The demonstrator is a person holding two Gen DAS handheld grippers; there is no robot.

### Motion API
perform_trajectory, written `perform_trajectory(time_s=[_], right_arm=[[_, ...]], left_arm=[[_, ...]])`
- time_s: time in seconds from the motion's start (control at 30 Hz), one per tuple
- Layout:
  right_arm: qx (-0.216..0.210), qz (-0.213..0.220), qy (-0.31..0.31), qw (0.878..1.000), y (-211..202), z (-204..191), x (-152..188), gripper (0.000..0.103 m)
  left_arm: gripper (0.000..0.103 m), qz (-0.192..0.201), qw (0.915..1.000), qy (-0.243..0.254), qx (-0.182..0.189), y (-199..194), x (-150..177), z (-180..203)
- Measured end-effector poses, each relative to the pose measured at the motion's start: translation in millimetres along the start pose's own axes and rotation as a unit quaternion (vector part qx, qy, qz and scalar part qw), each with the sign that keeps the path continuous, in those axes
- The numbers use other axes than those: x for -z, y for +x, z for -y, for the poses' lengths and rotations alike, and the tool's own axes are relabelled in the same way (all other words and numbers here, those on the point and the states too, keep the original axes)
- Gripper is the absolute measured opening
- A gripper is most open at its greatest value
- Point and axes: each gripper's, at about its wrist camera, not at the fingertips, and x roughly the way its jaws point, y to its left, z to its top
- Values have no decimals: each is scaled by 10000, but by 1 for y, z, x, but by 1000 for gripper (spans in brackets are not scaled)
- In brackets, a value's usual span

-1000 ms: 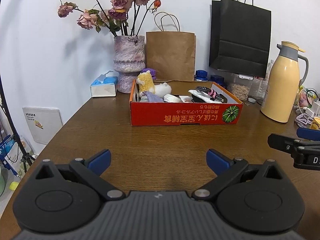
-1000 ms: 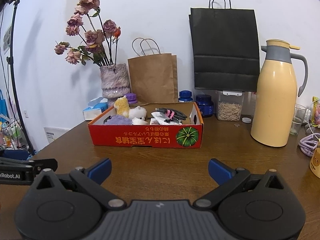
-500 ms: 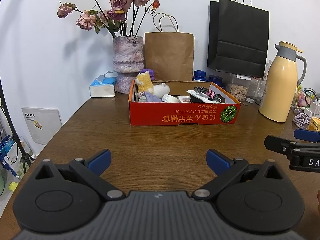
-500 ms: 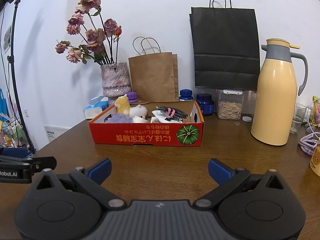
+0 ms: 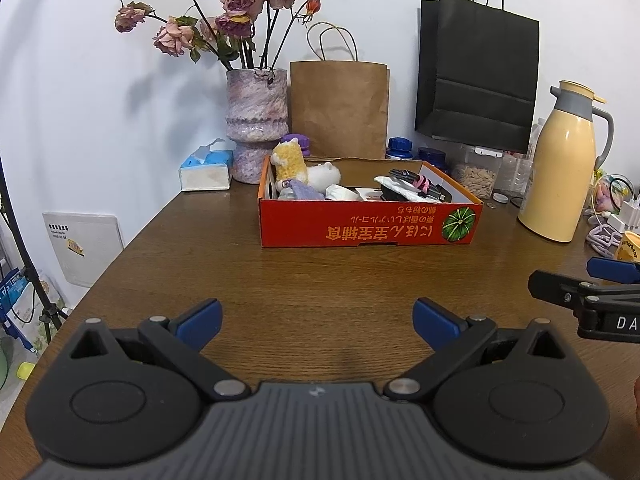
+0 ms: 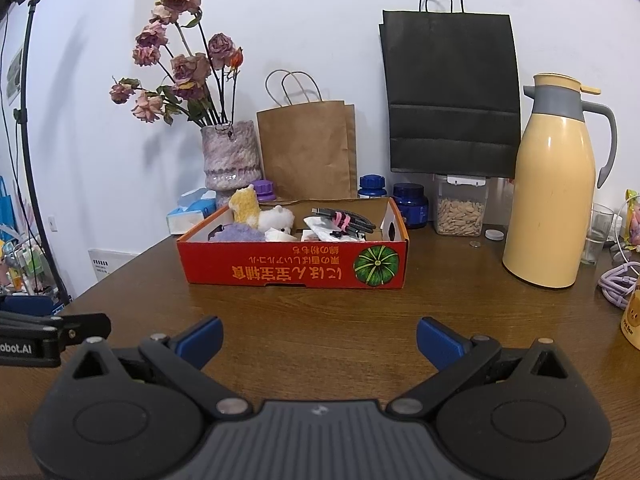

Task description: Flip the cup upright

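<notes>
A yellow cup with a bear print (image 6: 631, 316) stands on the wooden table (image 6: 320, 304) at the far right, cut off by the frame edge; I cannot tell which way up it is. It shows as a yellow sliver (image 5: 629, 246) in the left wrist view. My right gripper (image 6: 320, 334) is open over bare table, well left of the cup. My left gripper (image 5: 318, 316) is open too, with nothing between its fingers. Each gripper's tip shows at the edge of the other's view: the right one (image 5: 576, 290), the left one (image 6: 60, 330).
A red cardboard box (image 6: 292, 270) of toys and cables sits mid-table. Behind it are a vase of dried roses (image 6: 230, 156), paper bags (image 6: 308, 148), jars and a tissue box (image 5: 206, 168). A yellow thermos (image 6: 552, 200), a clear glass (image 6: 598, 236) and a lilac cable (image 6: 618, 280) stand right.
Both views drift only slightly. The grippers stay open and nothing on the table has moved.
</notes>
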Motion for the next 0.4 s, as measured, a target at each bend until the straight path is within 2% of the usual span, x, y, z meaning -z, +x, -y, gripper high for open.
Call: perform_trajectory(time_s=[0.4], right_arm=[[-21,-87,-49,9999,9,-2,0,103]], left_arm=[[103,-58,10000,-8,10,3,2,-1]])
